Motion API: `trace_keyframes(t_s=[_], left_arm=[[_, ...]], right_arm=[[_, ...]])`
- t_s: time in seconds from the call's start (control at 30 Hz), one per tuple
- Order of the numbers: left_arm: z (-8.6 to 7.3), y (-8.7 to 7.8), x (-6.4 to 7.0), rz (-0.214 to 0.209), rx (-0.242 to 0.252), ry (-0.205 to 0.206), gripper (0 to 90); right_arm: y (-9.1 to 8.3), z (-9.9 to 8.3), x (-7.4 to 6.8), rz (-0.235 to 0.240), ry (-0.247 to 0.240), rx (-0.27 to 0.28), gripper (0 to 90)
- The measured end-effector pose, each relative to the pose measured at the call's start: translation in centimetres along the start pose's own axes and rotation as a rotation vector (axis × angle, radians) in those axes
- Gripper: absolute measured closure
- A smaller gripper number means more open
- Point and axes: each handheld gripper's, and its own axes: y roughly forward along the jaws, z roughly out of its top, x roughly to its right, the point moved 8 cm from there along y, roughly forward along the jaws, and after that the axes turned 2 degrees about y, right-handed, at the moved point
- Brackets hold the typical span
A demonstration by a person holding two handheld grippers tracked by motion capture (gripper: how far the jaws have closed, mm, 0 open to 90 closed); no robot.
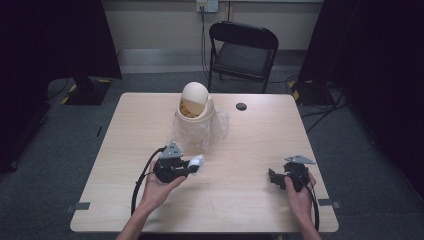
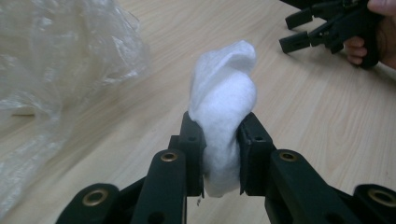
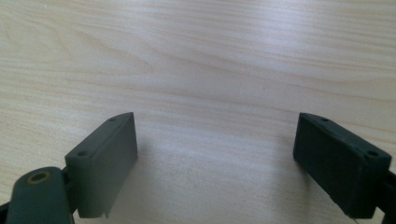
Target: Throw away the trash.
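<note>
The pale wood-grain table (image 1: 250, 150) stands on grey carpet (image 1: 350, 145), with dark curtains (image 1: 380, 50) at both sides and a black folding chair (image 1: 243, 50) against the cream back wall. Near the table's far middle sits a cream plastic bin with a domed swing lid (image 1: 195, 105), crinkled clear plastic film (image 1: 212, 132) bunched around its base. In front of it, the left gripper (image 1: 192, 167) clamps a crumpled white wad of soft tissue (image 2: 224, 121) tightly between its jaws, above the tabletop. The right gripper (image 1: 274, 178) rests low over bare wood at the near right, jaws spread wide and holding nothing.
</note>
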Motion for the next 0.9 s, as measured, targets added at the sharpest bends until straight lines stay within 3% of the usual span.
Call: trace_keyframes(t_s=[0.23, 0.47, 0.63, 0.9], left_arm=[[1.1, -0.8, -1.8, 0.035, 0.019, -0.005, 75.2], [2.5, -1.2, -3.6, 0.094, -0.003, 0.024, 75.2], [3.8, -1.7, -5.1, 0.098, 0.021, -0.006, 75.2], [4.9, -1.8, -6.6, 0.12, 0.022, -0.009, 75.2]], right_arm=[[0.0, 0.0, 0.0, 0.0, 0.001, 0.001, 13.0], [0.0, 0.0, 0.0, 0.0, 0.002, 0.001, 12.9], [0.0, 0.0, 0.0, 0.0, 0.003, 0.001, 13.0], [0.0, 0.0, 0.0, 0.0, 0.0, 0.0, 12.9]])
